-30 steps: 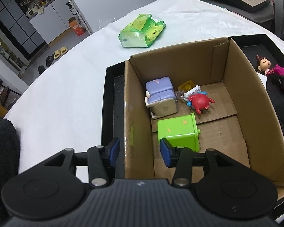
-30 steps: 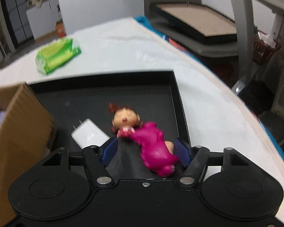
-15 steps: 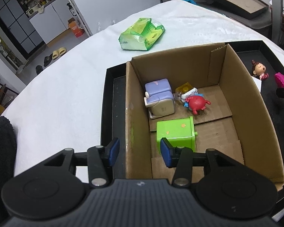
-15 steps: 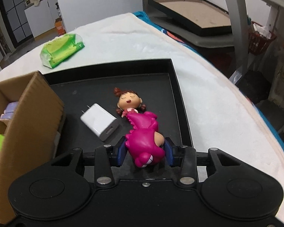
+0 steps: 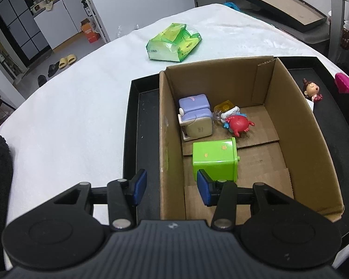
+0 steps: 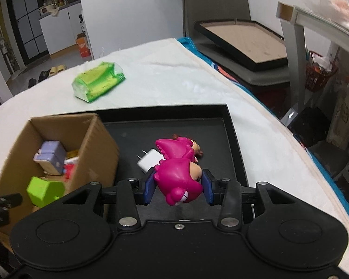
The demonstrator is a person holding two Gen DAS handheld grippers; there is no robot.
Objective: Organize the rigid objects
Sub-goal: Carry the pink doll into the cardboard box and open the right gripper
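Here the right tongs (image 6: 178,187) clamp the pink dinosaur toy (image 6: 178,172) at its belly above the black tray (image 6: 230,139); rigid, light, glossy, it may slip. Left tongs (image 5: 172,187) straddle the cardboard box (image 5: 290,107) wall unclamped.

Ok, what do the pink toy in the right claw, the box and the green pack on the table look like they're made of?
Pink toy: probably hard plastic or vinyl; smooth, moulded, slightly glossy. Box: plain brown corrugated cardboard, matte, with creased flaps and raw cut edges. Green pack: thin plastic film, shiny and crinkled, likely a soft wrapper; its contents cannot be told.
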